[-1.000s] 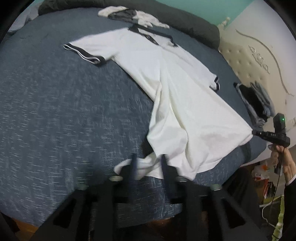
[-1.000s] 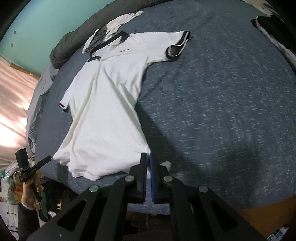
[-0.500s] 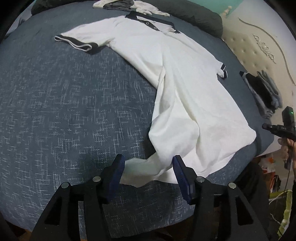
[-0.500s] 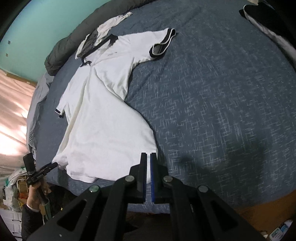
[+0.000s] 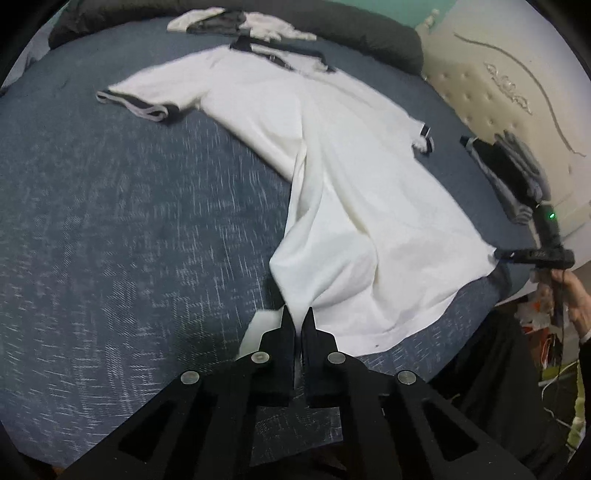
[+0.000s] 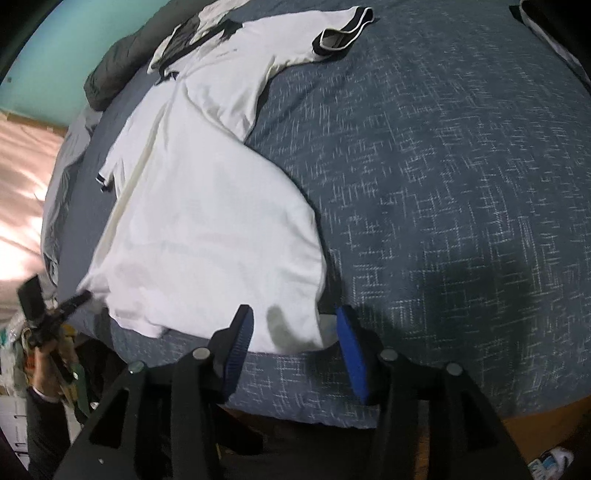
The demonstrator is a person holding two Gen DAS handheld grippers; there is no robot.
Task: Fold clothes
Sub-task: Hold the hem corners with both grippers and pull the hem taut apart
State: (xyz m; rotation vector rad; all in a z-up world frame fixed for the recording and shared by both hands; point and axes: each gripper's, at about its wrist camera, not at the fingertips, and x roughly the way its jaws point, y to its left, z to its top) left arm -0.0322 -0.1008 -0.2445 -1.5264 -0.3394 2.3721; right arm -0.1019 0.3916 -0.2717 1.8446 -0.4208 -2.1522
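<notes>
A: While your left gripper (image 5: pixel 298 318) is pinched tight on a hem corner of the white shirt (image 5: pixel 347 177), low in the middle of the left wrist view, the rest lies spread up the blue bedspread (image 5: pixel 110 206).

B: And your right gripper (image 6: pixel 293 325)?

A: Its jaws are opening; the other hem corner lies between them, and the pads are clear of the cloth.

B: Anything around it?

A: A dark bolster (image 5: pixel 362 37) along the top edge, with crumpled grey and white clothes (image 5: pixel 229 20) touching the collar. At the right edge, a dark folded pile (image 5: pixel 513 173) sits apart from the shirt. Nothing lies on it.
</notes>
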